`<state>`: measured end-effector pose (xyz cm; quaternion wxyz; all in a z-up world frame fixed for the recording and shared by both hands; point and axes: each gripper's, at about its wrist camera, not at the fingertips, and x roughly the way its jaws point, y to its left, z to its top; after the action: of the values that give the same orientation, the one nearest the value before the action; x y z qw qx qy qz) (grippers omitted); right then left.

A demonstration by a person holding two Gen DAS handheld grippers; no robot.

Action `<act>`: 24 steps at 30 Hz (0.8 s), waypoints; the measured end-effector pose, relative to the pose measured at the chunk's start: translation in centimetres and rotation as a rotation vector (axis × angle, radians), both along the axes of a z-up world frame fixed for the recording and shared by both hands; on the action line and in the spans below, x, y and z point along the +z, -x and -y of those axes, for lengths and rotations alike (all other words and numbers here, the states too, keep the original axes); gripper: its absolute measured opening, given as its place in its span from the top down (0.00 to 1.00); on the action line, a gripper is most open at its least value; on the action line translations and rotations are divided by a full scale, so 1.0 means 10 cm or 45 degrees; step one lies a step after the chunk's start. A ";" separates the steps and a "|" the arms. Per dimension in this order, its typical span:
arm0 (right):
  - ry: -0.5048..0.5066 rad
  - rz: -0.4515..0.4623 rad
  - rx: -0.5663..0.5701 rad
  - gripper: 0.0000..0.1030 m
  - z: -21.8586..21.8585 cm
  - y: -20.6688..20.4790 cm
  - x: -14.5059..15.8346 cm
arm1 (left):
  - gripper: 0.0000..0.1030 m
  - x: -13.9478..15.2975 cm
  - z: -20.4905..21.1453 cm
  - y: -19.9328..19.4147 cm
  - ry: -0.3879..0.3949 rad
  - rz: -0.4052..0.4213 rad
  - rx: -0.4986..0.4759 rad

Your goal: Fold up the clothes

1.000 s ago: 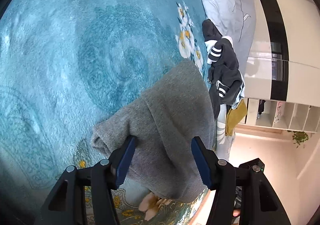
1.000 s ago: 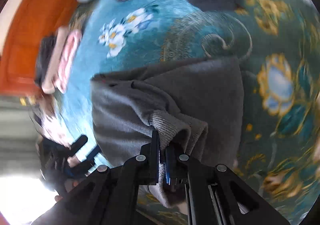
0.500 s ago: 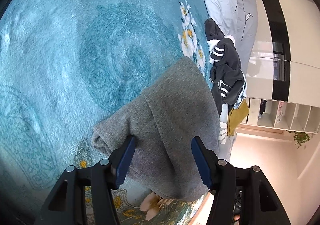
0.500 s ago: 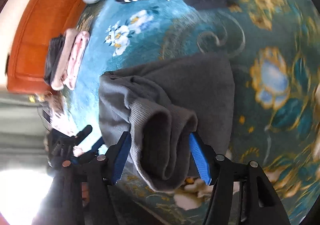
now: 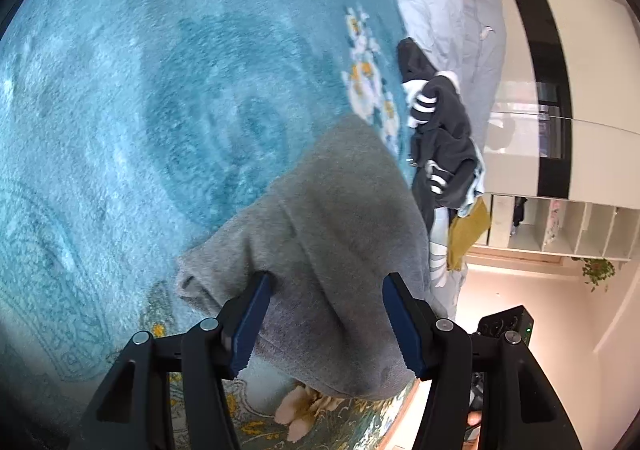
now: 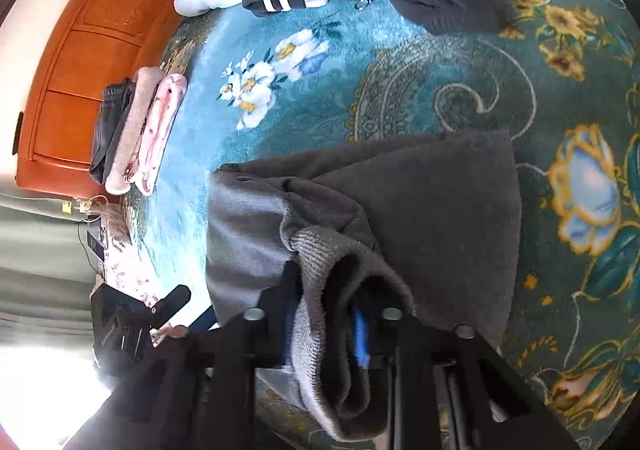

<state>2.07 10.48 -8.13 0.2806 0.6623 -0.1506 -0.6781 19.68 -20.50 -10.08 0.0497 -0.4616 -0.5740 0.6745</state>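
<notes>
Two grippers working one grey sweater on the teal blanket, left gripper hovering spread wide at 6 o'clock of it, right gripper straddling its ribbed cuff, jaws partly parted.

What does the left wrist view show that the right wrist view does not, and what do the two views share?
Only the left wrist view shows the white shelving, a potted plant and the open left tongs over the grey garment. Only the right wrist view shows the orange headboard, a stack of folded clothes and the right tongs around the garment's ribbed cuff. Both show the teal floral blanket and the dark striped jacket.
</notes>
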 end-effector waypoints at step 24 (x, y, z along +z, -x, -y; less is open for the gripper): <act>-0.063 0.008 -0.003 0.85 -0.50 0.34 -0.16 | 0.40 -0.19 -0.23 0.07 -0.070 0.150 -0.165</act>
<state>-1.38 15.49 -9.71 0.2629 0.6712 -0.1354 -0.6798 19.03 -18.15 -11.99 0.0720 -0.5351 -0.5631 0.6257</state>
